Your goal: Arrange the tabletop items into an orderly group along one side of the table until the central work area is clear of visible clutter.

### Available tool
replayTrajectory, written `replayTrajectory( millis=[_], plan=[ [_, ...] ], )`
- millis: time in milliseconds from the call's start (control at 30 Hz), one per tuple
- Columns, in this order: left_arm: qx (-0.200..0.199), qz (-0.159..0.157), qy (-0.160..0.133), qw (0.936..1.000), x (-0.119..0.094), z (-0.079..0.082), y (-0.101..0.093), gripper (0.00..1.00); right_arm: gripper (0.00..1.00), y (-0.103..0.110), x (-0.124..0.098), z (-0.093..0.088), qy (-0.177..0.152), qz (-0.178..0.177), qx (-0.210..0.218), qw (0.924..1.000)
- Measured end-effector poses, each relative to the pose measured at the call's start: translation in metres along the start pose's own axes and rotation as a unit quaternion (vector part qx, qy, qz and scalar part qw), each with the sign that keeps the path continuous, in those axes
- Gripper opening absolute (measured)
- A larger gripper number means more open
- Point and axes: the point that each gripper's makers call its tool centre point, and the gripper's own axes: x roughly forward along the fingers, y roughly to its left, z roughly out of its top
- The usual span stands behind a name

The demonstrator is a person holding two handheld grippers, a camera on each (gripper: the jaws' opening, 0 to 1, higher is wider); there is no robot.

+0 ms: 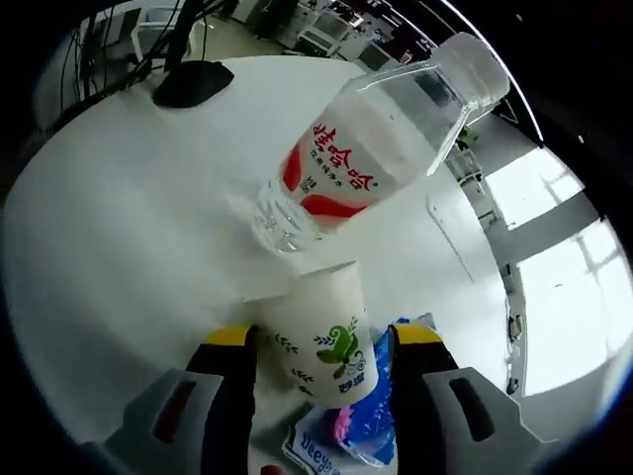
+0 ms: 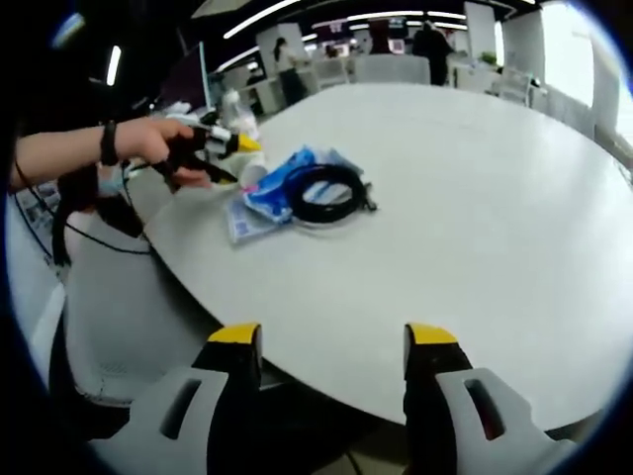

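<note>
Left tool point(image 1: 321, 341) clamps white cup point(image 1: 324, 336) (bottle point(image 1: 371, 148) just beyond, tilted). Right tool point(image 2: 333, 341) open over white surface point(image 2: 475, 198); black cable coil point(image 2: 324, 193) on blue packet point(image 2: 272, 193).

Clear glossy plastic on the water bottle point(image 1: 381, 139), with a shiny red-and-white label. Smooth milky plastic on the small cup point(image 1: 326, 336). Crinkly glossy blue wrapper point(image 2: 272, 193). Matt black cable point(image 2: 324, 193), smooth white table point(image 2: 475, 198).
</note>
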Motion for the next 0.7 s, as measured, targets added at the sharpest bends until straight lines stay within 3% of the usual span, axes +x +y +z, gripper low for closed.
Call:
replayTrajectory(
  millis=[167, 267, 700],
  plan=[
    [-0.007, -0.006, 0.005, 0.9999, 0.004, -0.004, -0.003, 0.54, 0.56, 0.004, 0.001, -0.001, 0.004, 0.009, -0.004, 0.9999],
    [0.009, 0.003, 0.004, 0.9999, 0.005, -0.003, 0.000, 0.41, 0.56, 0.006, 0.002, -0.001, 0.008, 0.011, -0.006, 0.9999],
    [0.028, -0.022, 0.000, 0.9994, -0.015, -0.008, 0.008, 0.38, 0.55, 0.016, 0.008, -0.001, 0.015, 0.025, -0.017, 0.9994]
  ],
)
